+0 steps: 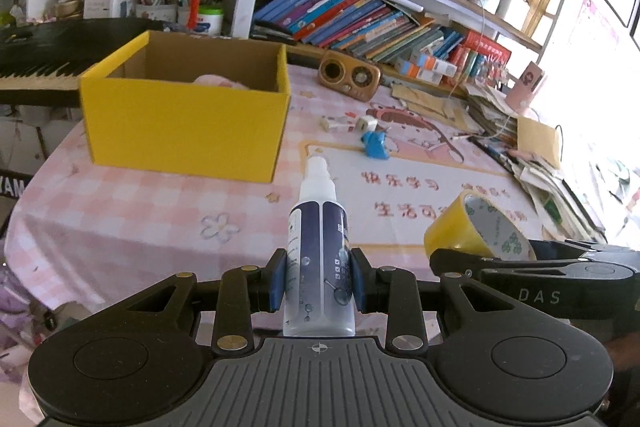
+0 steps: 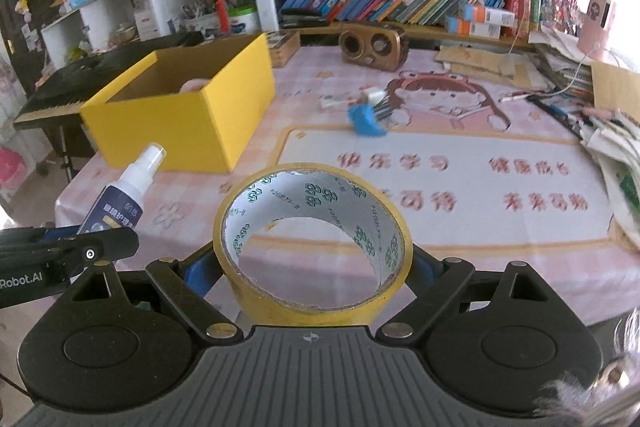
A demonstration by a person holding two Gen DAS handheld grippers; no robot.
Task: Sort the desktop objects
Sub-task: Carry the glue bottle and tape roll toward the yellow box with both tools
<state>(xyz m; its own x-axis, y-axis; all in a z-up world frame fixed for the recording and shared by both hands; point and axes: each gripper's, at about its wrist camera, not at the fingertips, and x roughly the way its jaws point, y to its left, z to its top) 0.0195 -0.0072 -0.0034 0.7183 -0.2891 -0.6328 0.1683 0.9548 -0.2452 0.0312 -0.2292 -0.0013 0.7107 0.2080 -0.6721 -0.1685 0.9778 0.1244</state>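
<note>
My left gripper [image 1: 318, 277] is shut on a white and dark blue spray bottle [image 1: 318, 239], held upright above the near table edge. My right gripper [image 2: 312, 267] is shut on a yellow tape roll [image 2: 314, 239], held to the right of the bottle. The tape roll also shows in the left wrist view [image 1: 476, 227], and the bottle in the right wrist view [image 2: 124, 195]. An open yellow cardboard box [image 1: 188, 127] stands ahead at the left with something pink inside [image 1: 220, 81]. A blue object [image 1: 375, 143] and small white pieces [image 1: 366, 123] lie mid-table.
A pink checked cloth [image 1: 140, 211] covers the table. A brown retro speaker [image 1: 349, 75] stands at the back. Stacked papers and a cardboard box [image 1: 538, 139] crowd the right edge. A keyboard piano [image 1: 44, 63] is behind the yellow box. Bookshelves [image 1: 360, 15] line the back.
</note>
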